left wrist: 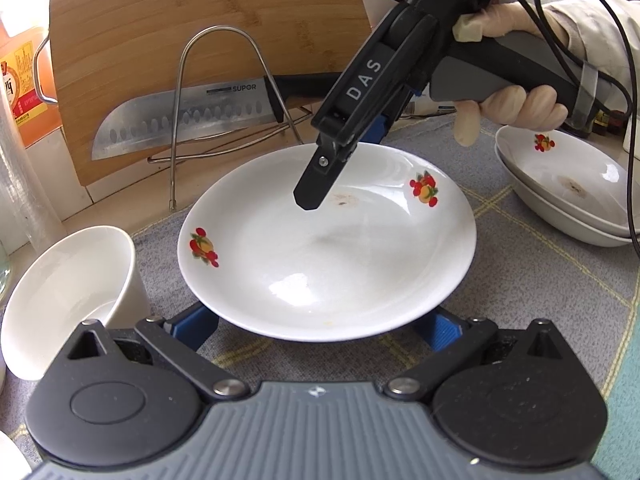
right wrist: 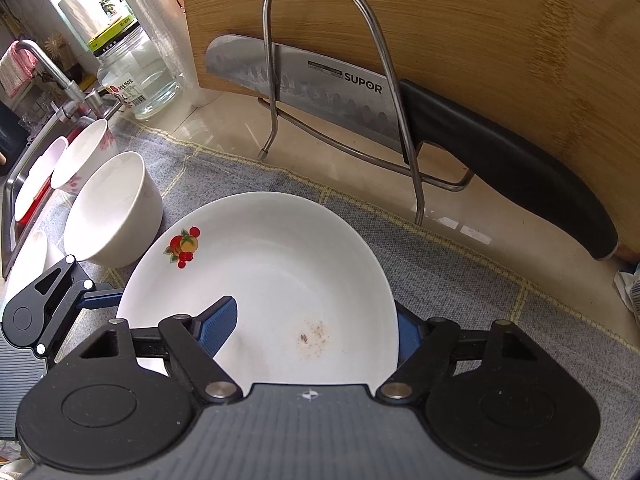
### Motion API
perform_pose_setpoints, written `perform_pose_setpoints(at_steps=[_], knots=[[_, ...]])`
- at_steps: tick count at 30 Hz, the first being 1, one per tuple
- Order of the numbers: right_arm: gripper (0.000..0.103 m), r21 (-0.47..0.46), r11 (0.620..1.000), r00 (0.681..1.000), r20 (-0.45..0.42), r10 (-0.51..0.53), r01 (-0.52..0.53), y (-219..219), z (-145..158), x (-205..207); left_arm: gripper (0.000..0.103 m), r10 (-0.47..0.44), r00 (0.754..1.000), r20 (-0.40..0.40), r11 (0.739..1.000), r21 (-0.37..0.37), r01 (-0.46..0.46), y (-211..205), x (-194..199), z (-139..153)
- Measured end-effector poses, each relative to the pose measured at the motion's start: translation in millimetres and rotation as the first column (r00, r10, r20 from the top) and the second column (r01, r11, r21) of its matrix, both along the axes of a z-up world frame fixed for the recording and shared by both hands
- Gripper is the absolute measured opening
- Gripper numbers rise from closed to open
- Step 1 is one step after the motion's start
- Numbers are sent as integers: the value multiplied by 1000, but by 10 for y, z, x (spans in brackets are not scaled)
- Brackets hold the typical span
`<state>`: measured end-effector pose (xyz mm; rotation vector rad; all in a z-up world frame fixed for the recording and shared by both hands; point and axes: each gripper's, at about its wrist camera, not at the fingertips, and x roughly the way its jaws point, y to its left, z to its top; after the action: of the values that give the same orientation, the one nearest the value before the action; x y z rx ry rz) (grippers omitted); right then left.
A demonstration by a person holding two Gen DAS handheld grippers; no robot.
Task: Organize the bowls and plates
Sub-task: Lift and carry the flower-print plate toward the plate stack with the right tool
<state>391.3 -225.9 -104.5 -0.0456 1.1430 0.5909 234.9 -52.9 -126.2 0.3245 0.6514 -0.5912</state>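
A white deep plate point(left wrist: 328, 248) with fruit decals and a brown speck lies on the grey mat point(left wrist: 520, 280). My left gripper point(left wrist: 318, 320) stands wide open at its near rim, with both blue fingertips hidden under the plate. My right gripper point(left wrist: 346, 164), held by a gloved hand point(left wrist: 516, 108), reaches down over the far rim. In the right wrist view the right gripper point(right wrist: 316, 312) straddles the plate point(right wrist: 272, 264): one blue pad point(right wrist: 218, 328) is inside and the other lies outside the rim. I see no pad pressing.
A white bowl point(left wrist: 68, 300) lies tipped at the left, with more bowls point(right wrist: 80, 152) beside the sink. Two stacked decal plates point(left wrist: 568, 188) sit at the right. Behind, a wire rack point(left wrist: 224, 92) holds a knife point(left wrist: 180, 116) against a bamboo board point(left wrist: 208, 40).
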Motion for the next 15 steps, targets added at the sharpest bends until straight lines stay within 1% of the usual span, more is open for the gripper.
perform_pose_setpoints(at_steps=[6, 11, 15], knots=[[84, 5, 1000, 1000, -6, -8, 8, -50, 35, -90, 102, -13, 1000, 4, 1000, 8, 13, -3, -34, 19], [84, -11, 1000, 1000, -12, -1, 1, -52, 13, -146, 102, -41, 999, 6, 999, 15, 41, 4, -47, 3], [84, 3, 1000, 1000, -7, -4, 4, -68, 3, -131, 103, -56, 998, 12, 998, 9, 56, 26, -32, -11]])
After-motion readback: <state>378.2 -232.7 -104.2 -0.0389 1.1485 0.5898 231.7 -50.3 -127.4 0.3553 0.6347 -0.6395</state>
